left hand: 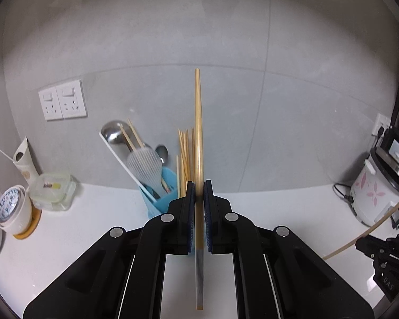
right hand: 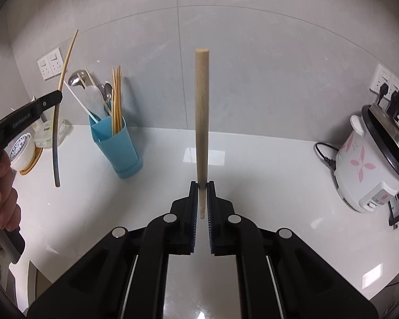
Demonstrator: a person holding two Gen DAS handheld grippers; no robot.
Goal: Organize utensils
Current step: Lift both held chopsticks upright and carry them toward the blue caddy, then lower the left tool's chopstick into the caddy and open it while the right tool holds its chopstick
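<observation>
Carrying: we hold one chopstick in each gripper, both clear above the counter (right hand: 252, 159).
Left gripper (left hand: 199, 186): clamped on a gold chopstick (left hand: 198, 133) with a grey grooved end.
Right gripper (right hand: 202, 184): clamped near the base of a thick pale chopstick (right hand: 201, 106).
Holder: the blue utensil holder (right hand: 119, 146) stands ahead and left of our right gripper, just beyond our left.
Advice: we lower each tip first into the compartment with the bundled chopsticks (right hand: 116, 101) (steeply, clear of the ladle (right hand: 75, 78)).
Unclear: the holder's inner dividers; fisheye bends the sticks.
</observation>
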